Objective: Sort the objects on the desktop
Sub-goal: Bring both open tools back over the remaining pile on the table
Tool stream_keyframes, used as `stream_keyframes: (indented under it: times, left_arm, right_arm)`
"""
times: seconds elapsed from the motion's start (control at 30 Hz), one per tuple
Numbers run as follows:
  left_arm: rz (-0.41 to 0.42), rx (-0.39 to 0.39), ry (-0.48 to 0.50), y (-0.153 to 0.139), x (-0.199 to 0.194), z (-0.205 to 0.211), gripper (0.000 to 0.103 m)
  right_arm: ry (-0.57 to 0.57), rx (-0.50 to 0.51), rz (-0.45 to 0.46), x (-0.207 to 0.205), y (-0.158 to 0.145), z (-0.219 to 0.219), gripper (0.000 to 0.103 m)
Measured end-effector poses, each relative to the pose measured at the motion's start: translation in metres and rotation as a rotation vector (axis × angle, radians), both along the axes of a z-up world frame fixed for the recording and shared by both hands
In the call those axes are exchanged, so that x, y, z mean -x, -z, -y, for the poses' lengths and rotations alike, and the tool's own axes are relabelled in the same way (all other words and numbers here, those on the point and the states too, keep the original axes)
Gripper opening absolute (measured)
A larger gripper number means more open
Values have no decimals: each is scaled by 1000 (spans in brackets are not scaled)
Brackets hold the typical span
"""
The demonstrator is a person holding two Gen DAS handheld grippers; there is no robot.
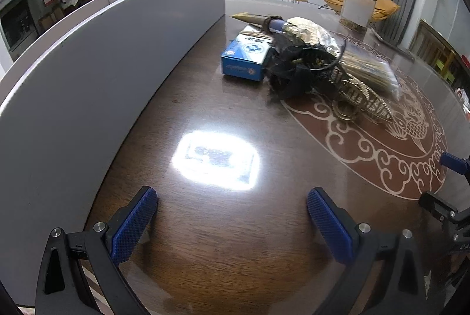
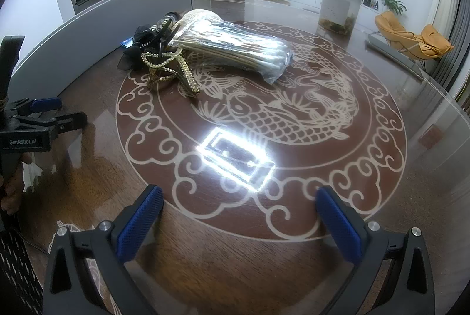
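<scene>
A pile of small items lies on the dark round table (image 1: pixel 205 97). It holds a blue box (image 1: pixel 245 59), a black bow hair clip (image 1: pixel 289 77), a gold claw clip (image 1: pixel 362 102) and a clear bag of cotton swabs (image 1: pixel 370 65). My left gripper (image 1: pixel 232 215) stands open over bare wood well short of the pile. The right wrist view shows the swab bag (image 2: pixel 235 50), gold claw clip (image 2: pixel 173 74), black bow (image 2: pixel 136 49) and a corner of the blue box (image 2: pixel 126 43). My right gripper (image 2: pixel 241 218) is open above the fish inlay, nothing between its fingers.
A curved grey partition (image 1: pixel 102 65) walls the table's left side. A clear container (image 2: pixel 340 6) stands at the far edge. The left gripper (image 2: pixel 63 112), held by a hand, shows at the left of the right wrist view. Lamp glare (image 2: pixel 235 159) marks the glossy tabletop (image 2: pixel 382 197).
</scene>
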State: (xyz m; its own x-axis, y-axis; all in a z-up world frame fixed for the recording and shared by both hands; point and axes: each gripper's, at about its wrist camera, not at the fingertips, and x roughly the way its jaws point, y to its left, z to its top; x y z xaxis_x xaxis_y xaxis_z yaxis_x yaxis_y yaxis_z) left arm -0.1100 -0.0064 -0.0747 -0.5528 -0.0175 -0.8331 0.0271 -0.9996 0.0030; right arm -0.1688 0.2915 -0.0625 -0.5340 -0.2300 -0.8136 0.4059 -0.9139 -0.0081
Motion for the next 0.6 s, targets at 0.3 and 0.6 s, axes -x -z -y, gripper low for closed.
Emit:
stream_keyframes:
  times: [0.3, 0.6]
  left_arm:
    - [-12, 0, -57, 0, 0, 12, 103]
    - [-21, 1, -63, 0, 1, 12, 103]
  right_arm:
    - [-3, 1, -2, 0, 0, 1, 103]
    - [-185, 15, 35, 55, -17, 49, 103]
